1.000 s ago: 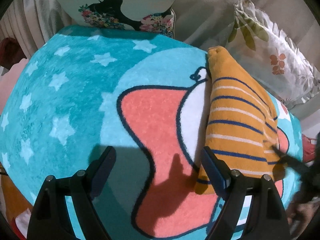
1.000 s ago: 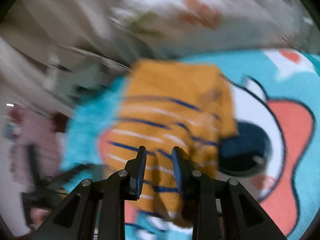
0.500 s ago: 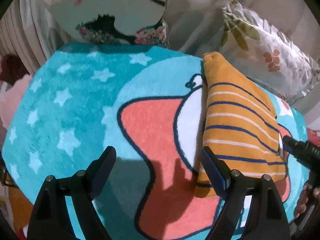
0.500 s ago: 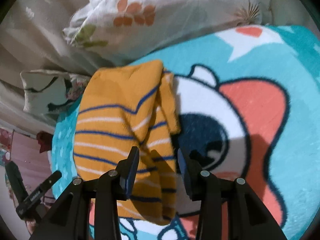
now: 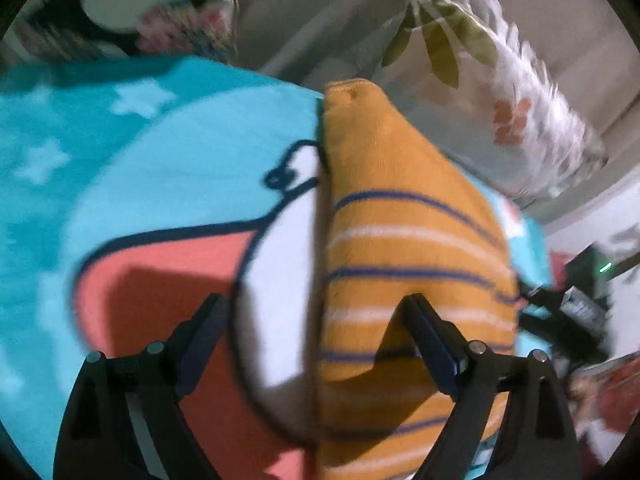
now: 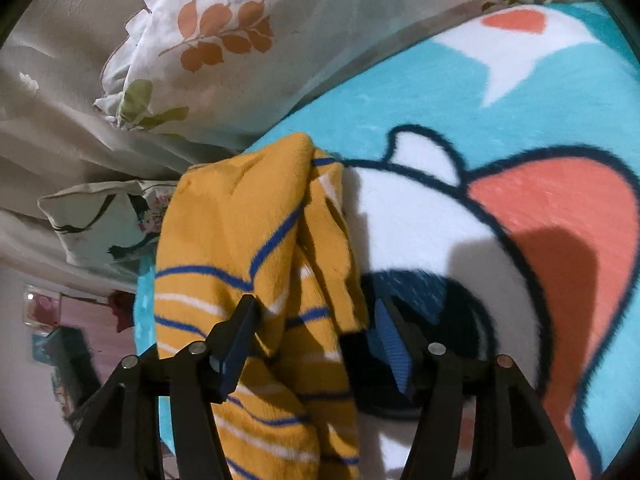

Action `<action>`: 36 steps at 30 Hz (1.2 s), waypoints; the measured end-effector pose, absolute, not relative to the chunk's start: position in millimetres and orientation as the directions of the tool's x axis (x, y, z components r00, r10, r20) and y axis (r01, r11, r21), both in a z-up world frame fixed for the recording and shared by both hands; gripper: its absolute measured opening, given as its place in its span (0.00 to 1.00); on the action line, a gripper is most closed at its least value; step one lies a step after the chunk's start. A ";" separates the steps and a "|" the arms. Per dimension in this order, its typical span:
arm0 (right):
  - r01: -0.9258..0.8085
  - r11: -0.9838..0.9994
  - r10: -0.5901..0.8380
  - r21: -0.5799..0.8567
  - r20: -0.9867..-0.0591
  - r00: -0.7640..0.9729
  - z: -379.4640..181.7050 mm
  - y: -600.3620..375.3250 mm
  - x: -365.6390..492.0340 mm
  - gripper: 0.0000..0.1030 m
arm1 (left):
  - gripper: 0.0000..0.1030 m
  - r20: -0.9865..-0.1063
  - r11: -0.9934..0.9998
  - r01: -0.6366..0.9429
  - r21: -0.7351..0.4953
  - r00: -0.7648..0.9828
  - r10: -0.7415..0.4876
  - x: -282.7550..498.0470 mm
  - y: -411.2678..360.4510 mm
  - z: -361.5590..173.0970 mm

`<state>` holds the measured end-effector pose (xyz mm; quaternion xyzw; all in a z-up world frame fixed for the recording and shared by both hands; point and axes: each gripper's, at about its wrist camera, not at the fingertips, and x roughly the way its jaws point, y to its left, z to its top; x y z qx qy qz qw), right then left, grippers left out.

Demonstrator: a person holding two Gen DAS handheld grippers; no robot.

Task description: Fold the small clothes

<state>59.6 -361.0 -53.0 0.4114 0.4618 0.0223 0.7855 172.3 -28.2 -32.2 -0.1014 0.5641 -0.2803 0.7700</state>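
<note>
1. Only the right wrist view is sharp: it shows the orange striped garment [image 6: 256,264] folded lengthwise, with a loose flap lying over its right side, on the cartoon blanket [image 6: 440,112].
2. Behind the garment in that view sit a leaf-print pillow [image 6: 240,52] and, further left, a floral pillow [image 6: 104,220]; the left wrist view shows both too, but smeared.
3. Blurred as it is, the left wrist view alone shows the garment's [image 5: 404,248] other long side, a straight folded edge running from near to far over the white and red patches of the blanket [image 5: 132,184].
4. The left gripper [image 5: 316,324] is spread wide; its right finger sits over the striped cloth, its left finger over the red patch, and the folded edge lies between them. Whether either finger touches the cloth cannot be told.
5. The right gripper [image 6: 316,336] is also spread, holding nothing; the garment's near part, flap included, lies between its fingers, the left finger over the stripes and the right finger beside the flap's edge, over the blanket's dark patch.
</note>
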 end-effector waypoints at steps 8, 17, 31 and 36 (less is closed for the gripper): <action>0.269 0.551 0.523 0.790 -0.578 0.626 -71.9 -355.0 82.0 0.71 | 0.90 -0.743 0.712 0.356 -0.605 0.069 -0.666 182.3 -65.0 -43.0; 0.161 0.449 0.680 0.879 -0.453 0.576 -54.9 -304.9 103.3 0.66 | 0.68 -0.797 0.771 0.419 -0.480 0.158 -0.582 166.8 -65.3 3.1; 0.331 0.799 0.168 0.502 -0.715 0.678 31.3 -333.9 61.2 0.67 | 0.77 -0.744 0.931 0.336 -0.140 0.585 -0.323 100.3 -8.5 67.6; 0.137 0.874 0.246 0.467 -0.666 0.704 61.0 -285.7 71.1 0.67 | 1.00 -0.575 0.960 0.252 -0.119 0.771 -0.273 58.1 21.6 116.1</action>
